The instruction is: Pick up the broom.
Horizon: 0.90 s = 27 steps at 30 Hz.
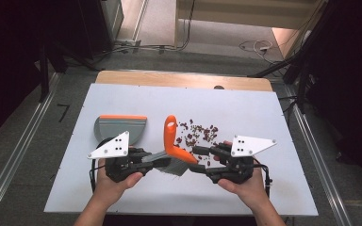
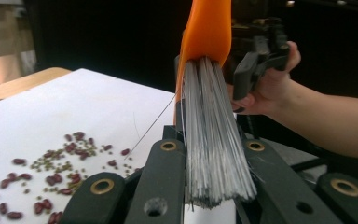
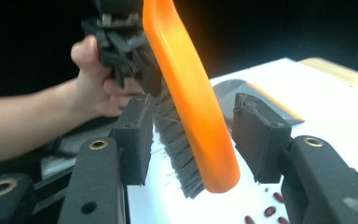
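An orange hand brush (image 1: 172, 139) with grey bristles (image 2: 214, 154) is held above the white board between my two grippers. My left gripper (image 1: 158, 162) is shut on the bristle tuft, seen close up in the left gripper view. The right gripper (image 1: 199, 159) stands open around the brush's orange back (image 3: 191, 107), and its pads (image 3: 137, 135) stay clear of the plastic on both sides. Red beans and small green ones (image 1: 199, 133) lie scattered just beyond the brush. A grey dustpan (image 1: 120, 127) with an orange edge lies flat at the left.
The white board (image 1: 264, 113) covers a wooden table whose far edge (image 1: 184, 79) shows behind it. More beans (image 2: 51, 172) lie near the left gripper's jaws. Dark floor, rails and cables surround the table.
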Each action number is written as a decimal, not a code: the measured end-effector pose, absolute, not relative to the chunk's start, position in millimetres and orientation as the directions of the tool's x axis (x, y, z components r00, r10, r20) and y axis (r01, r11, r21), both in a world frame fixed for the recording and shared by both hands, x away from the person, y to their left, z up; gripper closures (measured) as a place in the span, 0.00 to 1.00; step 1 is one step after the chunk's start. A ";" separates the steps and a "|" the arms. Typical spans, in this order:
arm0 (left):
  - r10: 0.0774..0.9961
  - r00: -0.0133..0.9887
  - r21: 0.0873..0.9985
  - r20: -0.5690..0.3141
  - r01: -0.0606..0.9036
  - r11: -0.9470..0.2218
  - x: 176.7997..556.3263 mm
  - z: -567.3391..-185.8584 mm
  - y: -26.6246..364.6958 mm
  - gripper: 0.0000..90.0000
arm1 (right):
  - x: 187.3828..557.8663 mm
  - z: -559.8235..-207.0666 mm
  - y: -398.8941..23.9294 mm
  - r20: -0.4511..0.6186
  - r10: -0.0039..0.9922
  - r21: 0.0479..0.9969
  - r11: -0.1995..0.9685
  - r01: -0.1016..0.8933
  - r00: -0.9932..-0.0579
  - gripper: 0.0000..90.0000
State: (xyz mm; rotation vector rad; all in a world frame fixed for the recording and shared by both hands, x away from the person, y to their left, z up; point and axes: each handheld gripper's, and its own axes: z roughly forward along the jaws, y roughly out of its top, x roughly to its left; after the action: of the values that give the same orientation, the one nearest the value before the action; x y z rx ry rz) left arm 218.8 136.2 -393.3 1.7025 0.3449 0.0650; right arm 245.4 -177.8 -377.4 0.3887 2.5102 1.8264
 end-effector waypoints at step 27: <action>0.061 0.981 0.972 -0.182 0.189 -0.139 218.0 -399.6 130.8 0.90 | 239.7 -389.0 -161.7 0.217 -0.035 0.894 0.410 0.184 -0.976 0.76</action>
State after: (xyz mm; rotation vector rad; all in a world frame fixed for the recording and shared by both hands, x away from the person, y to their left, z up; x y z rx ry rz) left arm 218.0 130.8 -399.6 1.7099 0.1883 -0.1118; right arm 239.7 -161.7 -389.0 0.1493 2.8015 1.8201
